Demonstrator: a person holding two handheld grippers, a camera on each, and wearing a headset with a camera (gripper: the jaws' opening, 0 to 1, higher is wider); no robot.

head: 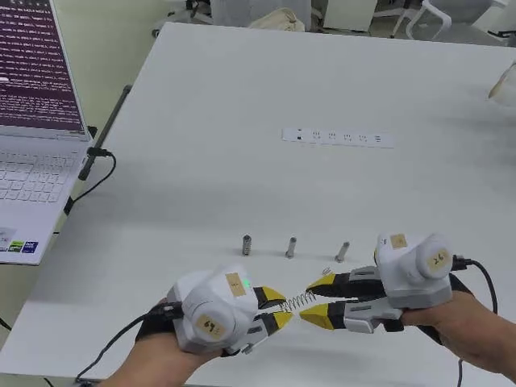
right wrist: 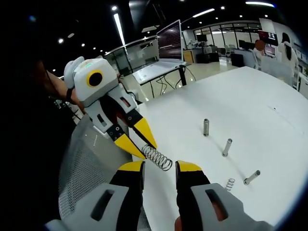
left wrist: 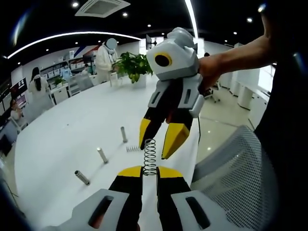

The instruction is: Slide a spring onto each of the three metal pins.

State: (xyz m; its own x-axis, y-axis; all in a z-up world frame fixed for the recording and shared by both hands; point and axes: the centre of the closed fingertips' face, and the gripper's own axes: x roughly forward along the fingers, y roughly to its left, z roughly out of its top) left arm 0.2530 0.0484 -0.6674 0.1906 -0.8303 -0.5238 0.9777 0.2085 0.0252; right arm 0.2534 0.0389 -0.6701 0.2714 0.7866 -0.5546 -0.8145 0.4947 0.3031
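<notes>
The spring (head: 297,302), a thin open coil of bright wire, hung in the air above the near edge of the white surface (head: 242,97). One end was pinched between the closed yellow tips of the left gripper (head: 280,307). The right gripper (head: 308,300) stood with its jaws apart around the free end. It looked light and springy, liable to bend or flick out of a grip, so it was probably best held at an end coil. Further in stood a row of stubby steel pins. The left pin (head: 247,244) looked ribbed, seemingly already sleeved, while the middle pin (head: 291,247) and right pin (head: 342,252) were bare. A loose spring (head: 326,272) lay beside the right pin.
</notes>
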